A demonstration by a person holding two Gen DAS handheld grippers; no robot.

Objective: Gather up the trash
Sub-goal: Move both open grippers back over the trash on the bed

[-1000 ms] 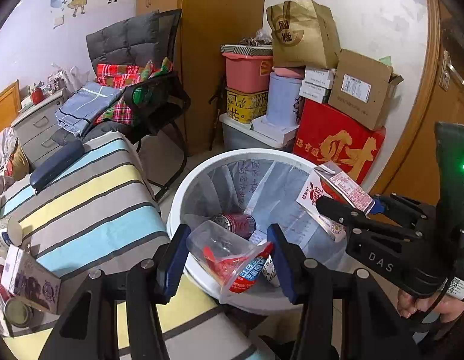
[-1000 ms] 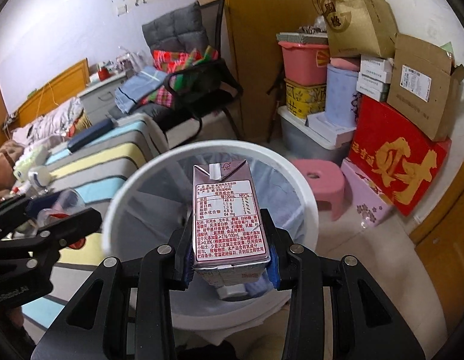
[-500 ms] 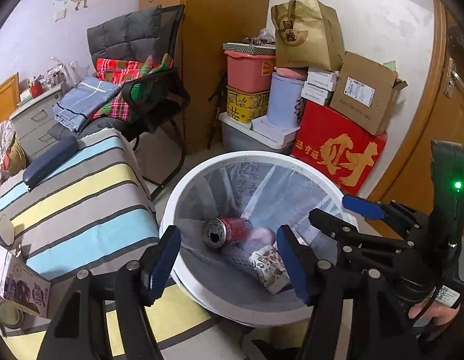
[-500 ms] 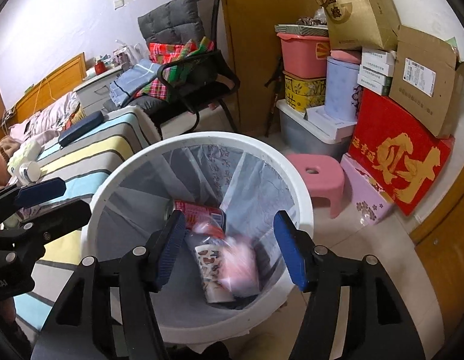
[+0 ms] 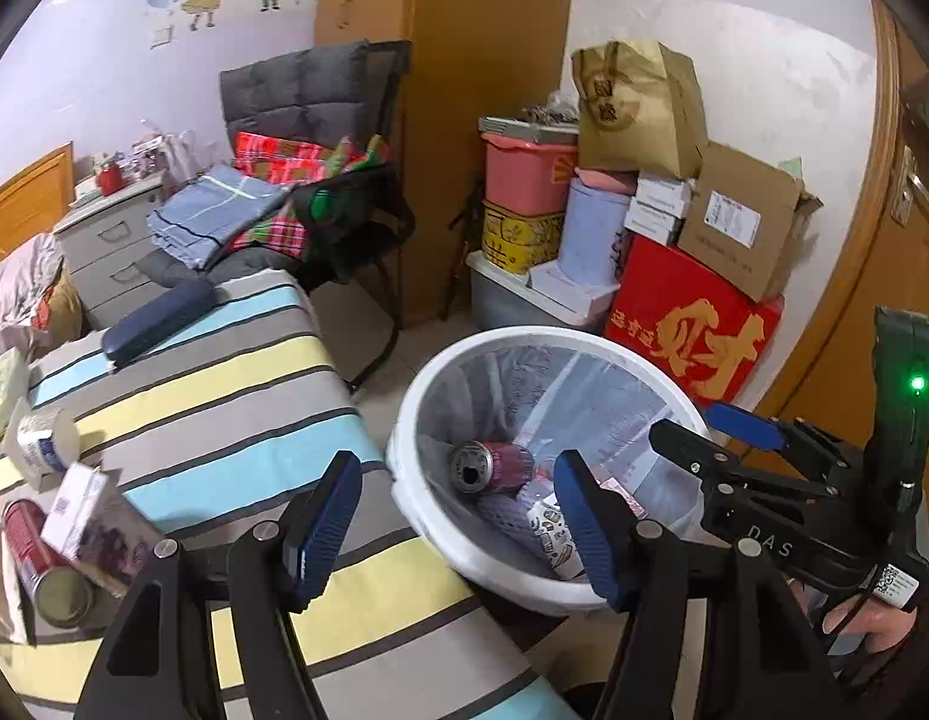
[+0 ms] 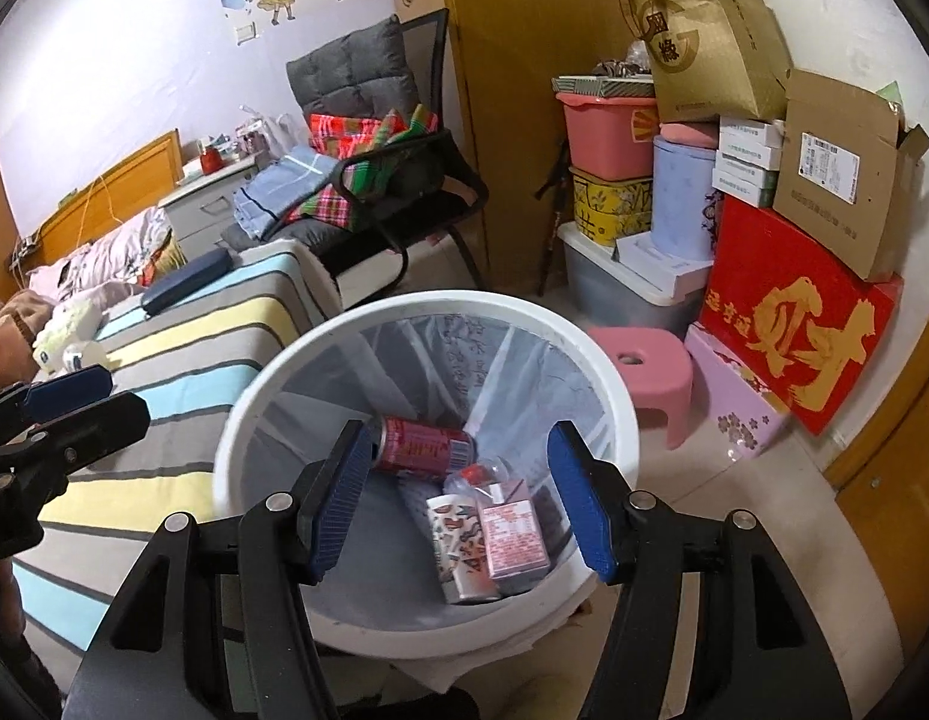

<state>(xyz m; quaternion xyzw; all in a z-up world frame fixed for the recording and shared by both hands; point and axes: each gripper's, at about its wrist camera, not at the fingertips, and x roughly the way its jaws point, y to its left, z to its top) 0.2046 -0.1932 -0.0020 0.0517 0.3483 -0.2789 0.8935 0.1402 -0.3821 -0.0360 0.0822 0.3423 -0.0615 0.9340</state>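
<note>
A white round trash bin (image 6: 272, 378) with a clear liner stands beside the striped bed; it also shows in the left wrist view (image 5: 440, 546). Inside lie a red can (image 6: 425, 447), a pink carton (image 6: 515, 534), a patterned carton (image 6: 458, 546) and a clear plastic cup (image 6: 479, 474). My right gripper (image 6: 458, 498) is open and empty above the bin. My left gripper (image 5: 458, 528) is open and empty at the bin's left rim, over the bed edge. More trash lies on the bed at the left: a red can (image 5: 38, 564), a small carton (image 5: 74, 510) and a white cup (image 5: 44, 444).
The striped bed (image 5: 224, 396) holds a dark blue case (image 5: 158, 318). A black chair (image 5: 320, 192) with folded clothes stands behind. Stacked boxes (image 5: 692, 324) and tubs line the wall by the wooden door. A pink stool (image 6: 644, 372) sits right of the bin.
Both grippers opened. The plastic cup fell from my left gripper and the pink carton from my right into the bin. My left gripper has shifted left toward the bed.
</note>
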